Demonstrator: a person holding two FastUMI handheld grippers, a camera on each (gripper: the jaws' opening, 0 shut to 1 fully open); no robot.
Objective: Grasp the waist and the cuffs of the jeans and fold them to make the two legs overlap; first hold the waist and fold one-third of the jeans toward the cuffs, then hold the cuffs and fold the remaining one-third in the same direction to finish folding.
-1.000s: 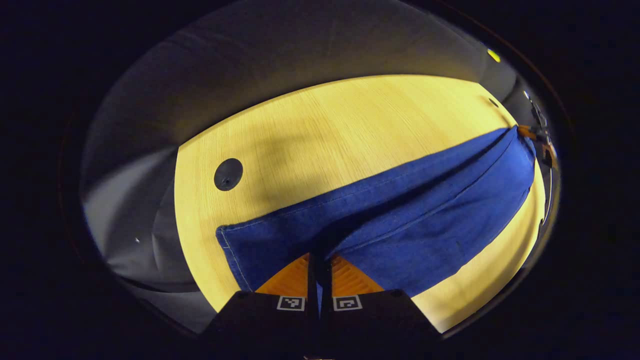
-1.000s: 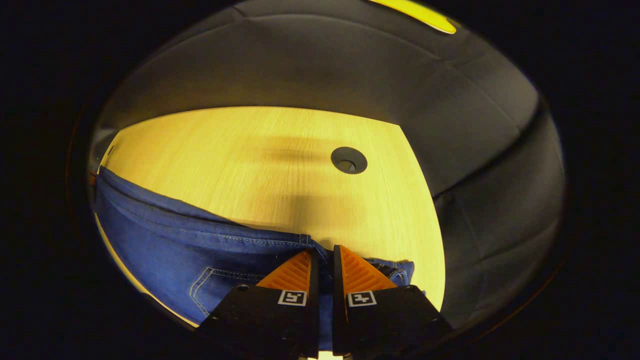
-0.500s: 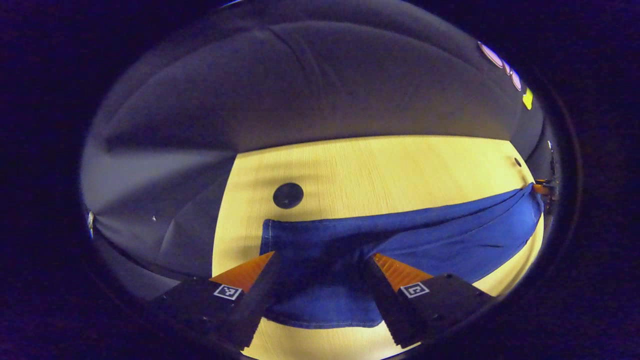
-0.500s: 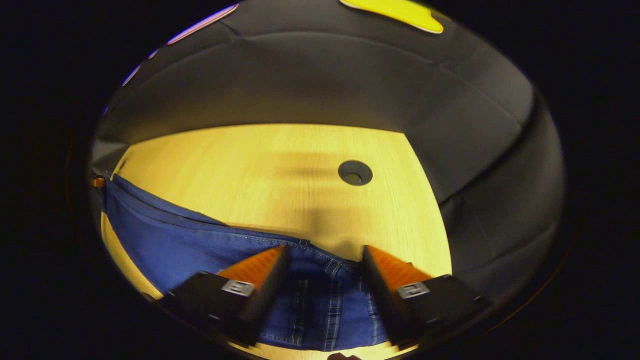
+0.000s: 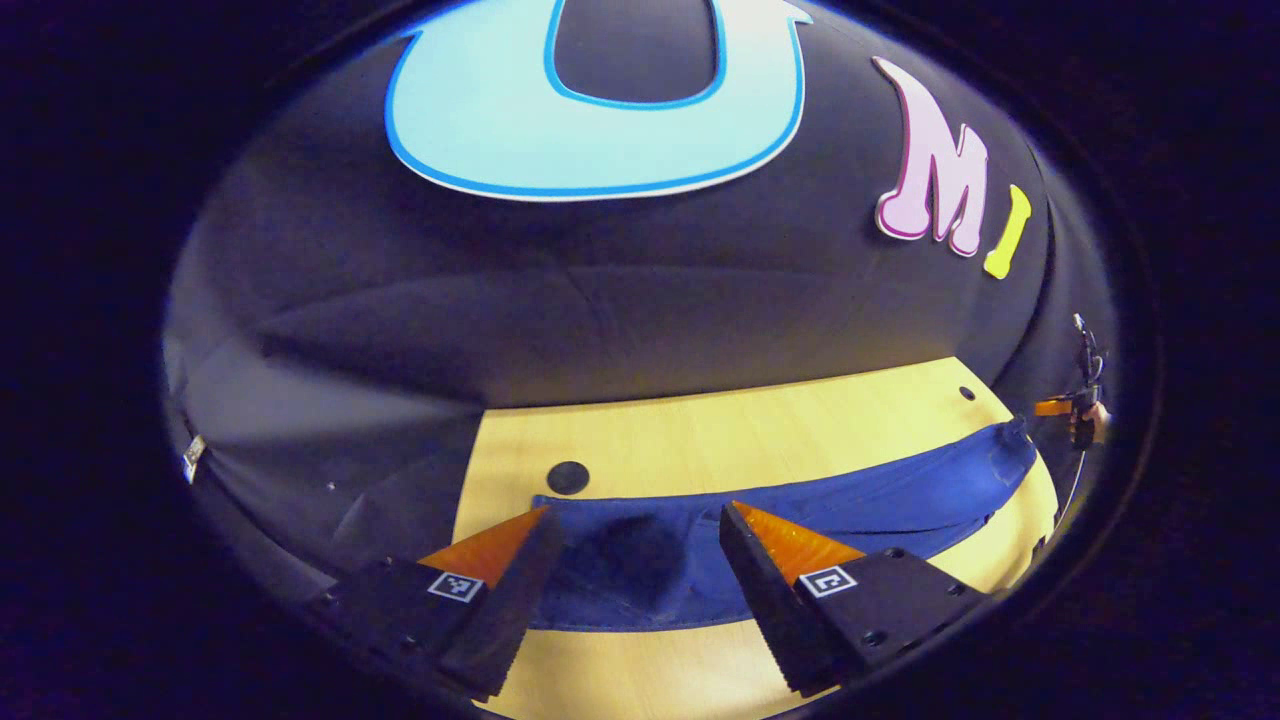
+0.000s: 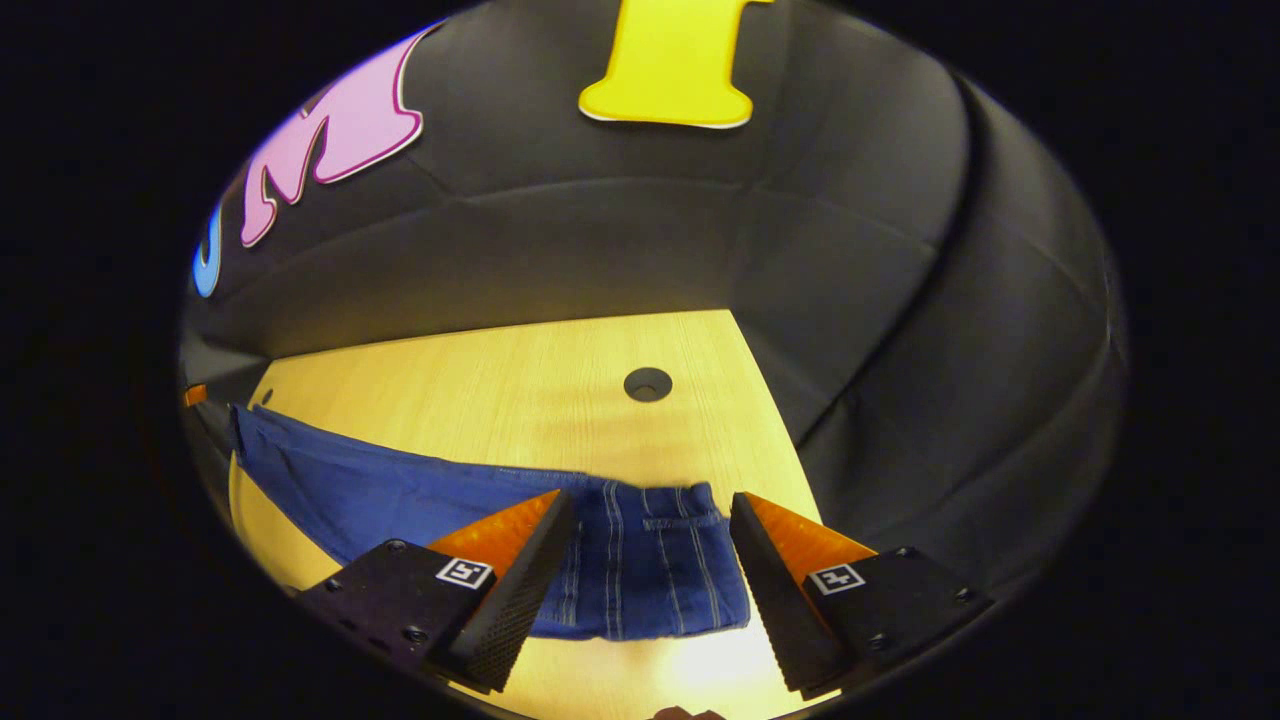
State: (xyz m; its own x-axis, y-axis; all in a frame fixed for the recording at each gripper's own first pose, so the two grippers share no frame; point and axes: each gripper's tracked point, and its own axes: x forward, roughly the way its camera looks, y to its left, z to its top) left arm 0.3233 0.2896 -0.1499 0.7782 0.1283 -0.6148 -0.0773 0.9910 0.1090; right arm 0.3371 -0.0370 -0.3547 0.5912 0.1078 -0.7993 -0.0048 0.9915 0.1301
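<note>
The blue jeans [image 5: 850,495] lie flat across the wooden table [image 5: 750,440] as one long strip, legs overlapped. In the left gripper view the cuff end [image 5: 620,570] rests below and between my left gripper's fingers; the left gripper [image 5: 635,515] hovers above it, open and holding nothing. In the right gripper view the waist end [image 6: 650,570], with its belt loops and stitching, lies under my right gripper [image 6: 650,497], which is also open and lifted off the cloth. The jeans [image 6: 400,490] stretch away to the left there. The right gripper [image 5: 1075,410] shows small at the far right edge.
A round dark cable hole [image 5: 567,477] sits in the table just behind the cuff end, and another cable hole [image 6: 648,384] lies behind the waist. The table [image 6: 500,370] ends at the black cloth wall on the far side and both ends.
Both grippers were shut on the jeans a second ago; they opened, let the cloth go and lifted and tilted up. The jeans now lie flat on the table.
</note>
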